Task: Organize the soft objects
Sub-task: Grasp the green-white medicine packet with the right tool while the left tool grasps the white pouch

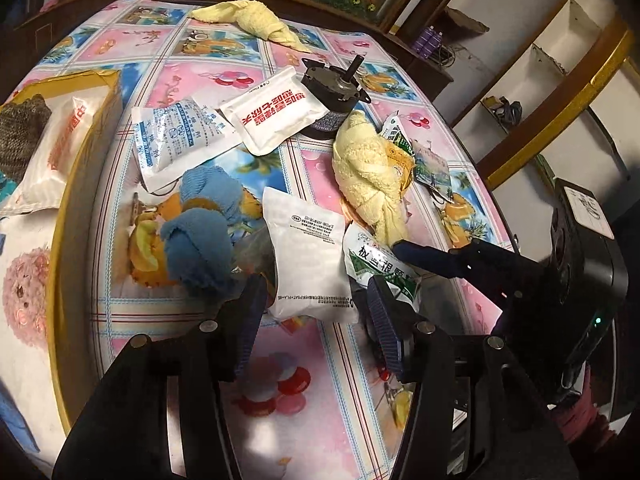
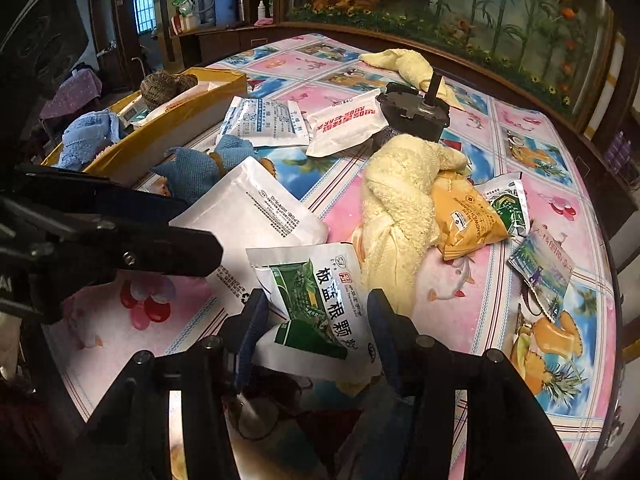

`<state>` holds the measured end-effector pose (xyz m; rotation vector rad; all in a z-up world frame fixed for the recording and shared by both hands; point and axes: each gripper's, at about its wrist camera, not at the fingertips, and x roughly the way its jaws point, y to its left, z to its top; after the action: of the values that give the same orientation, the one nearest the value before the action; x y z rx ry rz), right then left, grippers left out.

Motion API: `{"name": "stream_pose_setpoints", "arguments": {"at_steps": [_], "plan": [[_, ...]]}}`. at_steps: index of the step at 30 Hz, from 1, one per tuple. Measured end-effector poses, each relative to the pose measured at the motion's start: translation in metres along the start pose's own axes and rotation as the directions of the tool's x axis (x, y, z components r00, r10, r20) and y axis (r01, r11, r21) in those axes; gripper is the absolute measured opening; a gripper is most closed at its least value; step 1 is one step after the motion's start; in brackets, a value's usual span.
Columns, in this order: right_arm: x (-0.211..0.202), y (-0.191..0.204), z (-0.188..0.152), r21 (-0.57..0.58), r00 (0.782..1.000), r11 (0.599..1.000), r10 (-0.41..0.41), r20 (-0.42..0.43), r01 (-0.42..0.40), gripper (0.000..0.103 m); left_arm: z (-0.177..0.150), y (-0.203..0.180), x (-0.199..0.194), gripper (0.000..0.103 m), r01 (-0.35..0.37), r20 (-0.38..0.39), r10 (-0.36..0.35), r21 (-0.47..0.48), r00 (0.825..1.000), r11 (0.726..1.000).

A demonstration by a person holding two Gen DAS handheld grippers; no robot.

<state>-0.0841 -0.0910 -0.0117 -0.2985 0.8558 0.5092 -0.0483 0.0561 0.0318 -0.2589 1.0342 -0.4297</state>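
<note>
My left gripper [image 1: 315,286] stands open low over the table, with the lower edge of a plain white pouch [image 1: 306,256] lying between its fingertips and touching neither pad. My right gripper [image 2: 317,300] is open as well, and a green-and-white sachet [image 2: 316,300] lies between its fingers, on the white pouch [image 2: 256,208]. In the left wrist view one right finger [image 1: 432,258] reaches over that sachet [image 1: 380,268]. A blue cloth [image 1: 200,240] is bunched just left of the pouch. A yellow towel [image 2: 400,208] lies to the right, and a second one [image 1: 256,20] at the far edge.
A yellow box [image 1: 96,120] at the left holds a knitted brown item, a white pack and a blue cloth [image 2: 88,136]. A black motor [image 2: 412,112], a red-lettered white pouch [image 1: 276,116], a desiccant pack [image 1: 180,136] and an orange sachet [image 2: 468,220] lie around. The patterned tablecloth ends at the right.
</note>
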Motion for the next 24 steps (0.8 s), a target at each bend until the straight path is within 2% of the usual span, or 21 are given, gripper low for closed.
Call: {"name": "stream_pose_setpoints", "arguments": {"at_steps": [5, 6, 7, 11, 14, 18, 19, 23, 24], "plan": [[-0.006, -0.008, -0.007, 0.044, 1.000, 0.999, 0.013, -0.006, -0.013, 0.047, 0.008, -0.006, 0.013, 0.051, 0.005, -0.006, -0.005, 0.034, 1.000, 0.999], [-0.007, -0.010, -0.008, 0.060, 1.000, 0.998, 0.023, -0.002, -0.023, 0.046, 0.009, -0.008, 0.015, 0.049, 0.009, -0.009, -0.009, 0.045, 1.000, 0.999], [-0.009, -0.016, -0.009, 0.087, 0.999, 0.995, 0.039, 0.006, -0.039, 0.046, 0.009, -0.012, 0.016, 0.043, 0.012, -0.008, -0.011, 0.063, 1.000, 0.998], [-0.013, -0.031, -0.011, 0.161, 0.995, 0.982, 0.103, 0.009, -0.103, 0.046, 0.013, -0.021, 0.017, 0.043, 0.017, 0.006, -0.018, 0.096, 1.000, 0.995], [-0.015, -0.038, -0.015, 0.186, 0.986, 0.969, 0.164, 0.011, -0.163, 0.046, 0.023, -0.020, 0.024, 0.043, 0.007, -0.021, -0.006, 0.069, 1.000, 0.998], [-0.015, -0.044, -0.020, 0.212, 0.977, 0.954, 0.211, 0.027, -0.212, 0.047, 0.032, -0.013, 0.049, 0.051, 0.040, -0.100, -0.040, 0.001, 0.994, 0.999], [-0.015, -0.044, -0.020, 0.213, 0.976, 0.953, 0.215, 0.030, -0.216, 0.048, 0.034, -0.015, 0.049, 0.055, 0.037, -0.072, -0.036, 0.009, 0.997, 0.999], [-0.013, -0.042, -0.020, 0.195, 0.976, 0.957, 0.215, 0.024, -0.215, 0.052, 0.037, -0.030, 0.056, 0.057, 0.025, -0.083, -0.022, 0.042, 0.996, 0.999], [-0.013, -0.040, -0.020, 0.190, 0.977, 0.959, 0.211, 0.024, -0.212, 0.052, 0.035, -0.034, 0.056, 0.047, 0.021, -0.082, -0.016, 0.062, 0.997, 0.998]]}}
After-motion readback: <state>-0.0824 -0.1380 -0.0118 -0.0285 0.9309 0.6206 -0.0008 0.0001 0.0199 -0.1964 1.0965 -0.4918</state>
